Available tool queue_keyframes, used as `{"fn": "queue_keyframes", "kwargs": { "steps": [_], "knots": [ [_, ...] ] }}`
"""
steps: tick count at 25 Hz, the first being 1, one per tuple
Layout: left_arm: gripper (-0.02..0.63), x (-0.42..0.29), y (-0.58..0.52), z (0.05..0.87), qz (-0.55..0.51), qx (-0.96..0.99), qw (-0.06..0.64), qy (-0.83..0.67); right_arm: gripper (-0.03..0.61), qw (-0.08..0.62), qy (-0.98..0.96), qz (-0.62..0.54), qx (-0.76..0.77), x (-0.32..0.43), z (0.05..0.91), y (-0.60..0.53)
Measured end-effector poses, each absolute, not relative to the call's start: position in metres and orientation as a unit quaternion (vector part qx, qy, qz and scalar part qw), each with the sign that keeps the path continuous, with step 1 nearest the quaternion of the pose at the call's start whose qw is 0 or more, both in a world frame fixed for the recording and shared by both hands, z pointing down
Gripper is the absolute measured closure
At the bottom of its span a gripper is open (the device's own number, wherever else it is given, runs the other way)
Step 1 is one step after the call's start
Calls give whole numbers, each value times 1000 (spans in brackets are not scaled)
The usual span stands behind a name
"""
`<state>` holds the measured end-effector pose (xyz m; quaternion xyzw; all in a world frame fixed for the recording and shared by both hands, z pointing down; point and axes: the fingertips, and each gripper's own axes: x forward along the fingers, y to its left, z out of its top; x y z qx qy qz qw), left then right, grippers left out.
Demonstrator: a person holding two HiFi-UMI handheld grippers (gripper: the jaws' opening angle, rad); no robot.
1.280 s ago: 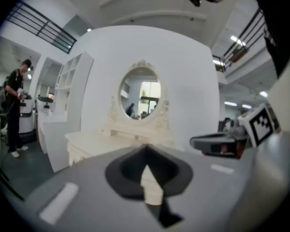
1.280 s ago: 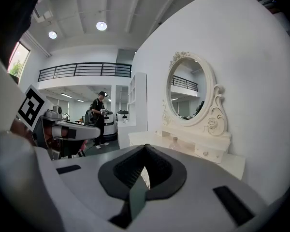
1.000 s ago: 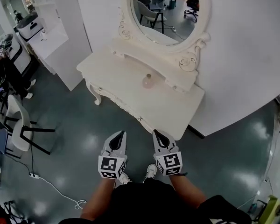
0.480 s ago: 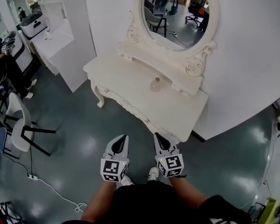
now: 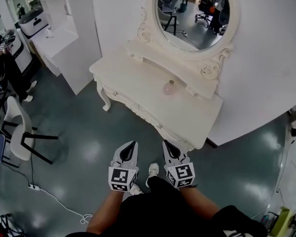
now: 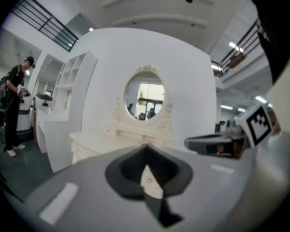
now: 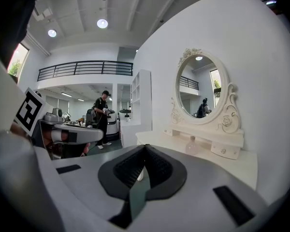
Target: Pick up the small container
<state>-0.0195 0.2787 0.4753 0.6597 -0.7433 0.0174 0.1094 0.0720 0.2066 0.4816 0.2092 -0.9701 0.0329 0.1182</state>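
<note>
We have stepped nearer the ornate white dressing table (image 5: 138, 90), whose far side bears the small pink glass container (image 5: 168, 87), still well apart from left gripper (image 5: 130, 145) and right gripper (image 5: 167, 145), all 4 jaws closed on nothing.

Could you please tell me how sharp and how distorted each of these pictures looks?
Head view: sharp, glare patches on the floor, walls bowed. Left gripper view: soft throughout, dressing table hazy. Right gripper view: crisper, small bottle clear, strong fisheye curve.
</note>
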Motion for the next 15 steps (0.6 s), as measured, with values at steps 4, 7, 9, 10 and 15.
{"fn": "queue_keyframes", "kwargs": {
  "steps": [4,7,9,10,15],
  "knots": [
    [607,-30,256,480,30,661,116,-741,583,117,-969,39,212,58,488,182],
    [608,-36,231,481,38,664,115,-738,583,112,-970,45,212,49,492,155],
    [607,-41,212,483,49,667,113,-735,583,108,-971,48,210,43,494,137],
    [608,-43,202,483,53,667,112,-735,583,107,-971,48,210,41,495,128],
    [607,-50,161,481,66,672,109,-730,583,107,-969,53,214,36,502,88]
  ]
}}
